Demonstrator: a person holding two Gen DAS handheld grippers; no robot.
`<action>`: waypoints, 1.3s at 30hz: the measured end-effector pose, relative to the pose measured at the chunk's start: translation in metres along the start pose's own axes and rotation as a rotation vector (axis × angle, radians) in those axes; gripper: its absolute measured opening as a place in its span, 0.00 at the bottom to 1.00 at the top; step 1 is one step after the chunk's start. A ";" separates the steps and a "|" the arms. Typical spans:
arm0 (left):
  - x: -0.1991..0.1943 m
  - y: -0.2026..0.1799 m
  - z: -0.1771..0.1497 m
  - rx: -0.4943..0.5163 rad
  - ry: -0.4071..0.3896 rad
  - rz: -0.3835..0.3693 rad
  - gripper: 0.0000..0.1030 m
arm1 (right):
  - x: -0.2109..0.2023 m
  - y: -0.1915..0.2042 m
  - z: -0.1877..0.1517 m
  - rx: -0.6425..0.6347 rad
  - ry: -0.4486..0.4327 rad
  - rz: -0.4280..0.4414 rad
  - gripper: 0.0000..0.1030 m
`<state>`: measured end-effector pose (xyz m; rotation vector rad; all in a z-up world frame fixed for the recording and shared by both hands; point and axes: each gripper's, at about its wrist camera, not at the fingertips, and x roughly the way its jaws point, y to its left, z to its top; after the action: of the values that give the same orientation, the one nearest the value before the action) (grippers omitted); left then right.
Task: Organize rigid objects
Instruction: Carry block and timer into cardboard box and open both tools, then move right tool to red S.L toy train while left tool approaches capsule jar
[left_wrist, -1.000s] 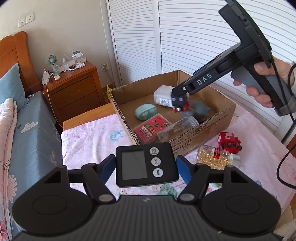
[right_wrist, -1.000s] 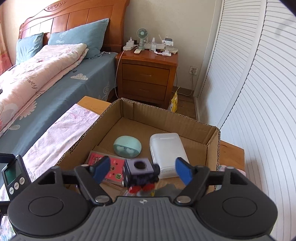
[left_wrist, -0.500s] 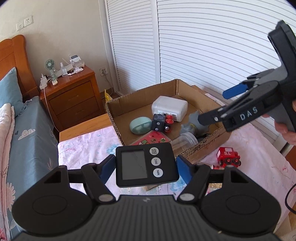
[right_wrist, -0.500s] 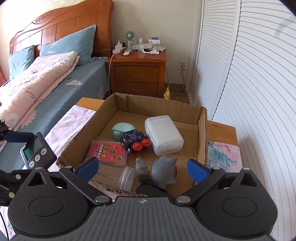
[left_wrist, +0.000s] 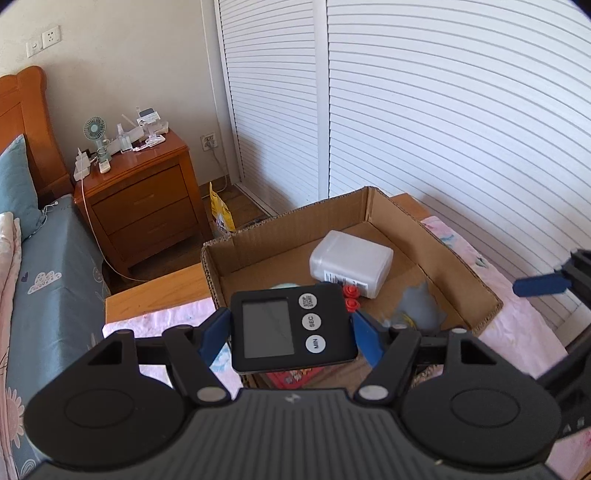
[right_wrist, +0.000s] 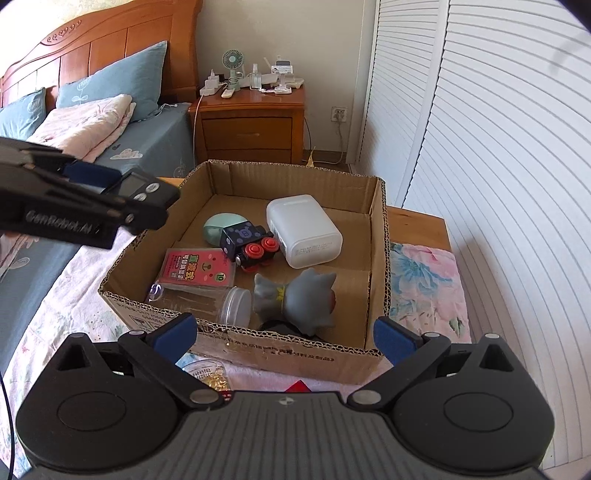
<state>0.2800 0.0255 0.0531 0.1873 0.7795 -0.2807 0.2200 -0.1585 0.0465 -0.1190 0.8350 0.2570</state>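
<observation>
With the left gripper (left_wrist: 291, 328) clamping the digital timer (left_wrist: 293, 328) above the cardboard box's (right_wrist: 236, 352) near-left rim, release it low over bare floor; right gripper (right_wrist: 284, 334) is wide, empty.

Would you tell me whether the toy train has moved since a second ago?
Yes. The toy train left the right gripper and now lies in the cardboard box, beside the white container.

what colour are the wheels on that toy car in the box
Red; the toy car shows them best in the right wrist view.
</observation>
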 end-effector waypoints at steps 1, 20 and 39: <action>0.009 0.001 0.007 0.001 0.009 0.002 0.69 | 0.001 -0.001 -0.001 0.004 0.002 -0.004 1.00; 0.114 0.020 0.051 -0.134 0.098 0.073 0.87 | 0.017 -0.024 -0.013 0.060 0.030 -0.015 1.00; -0.005 0.002 -0.004 -0.087 0.004 0.038 0.96 | -0.018 -0.029 -0.050 0.152 -0.033 -0.062 1.00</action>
<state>0.2748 0.0295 0.0535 0.1207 0.7896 -0.2105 0.1808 -0.1998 0.0267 0.0012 0.8136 0.1364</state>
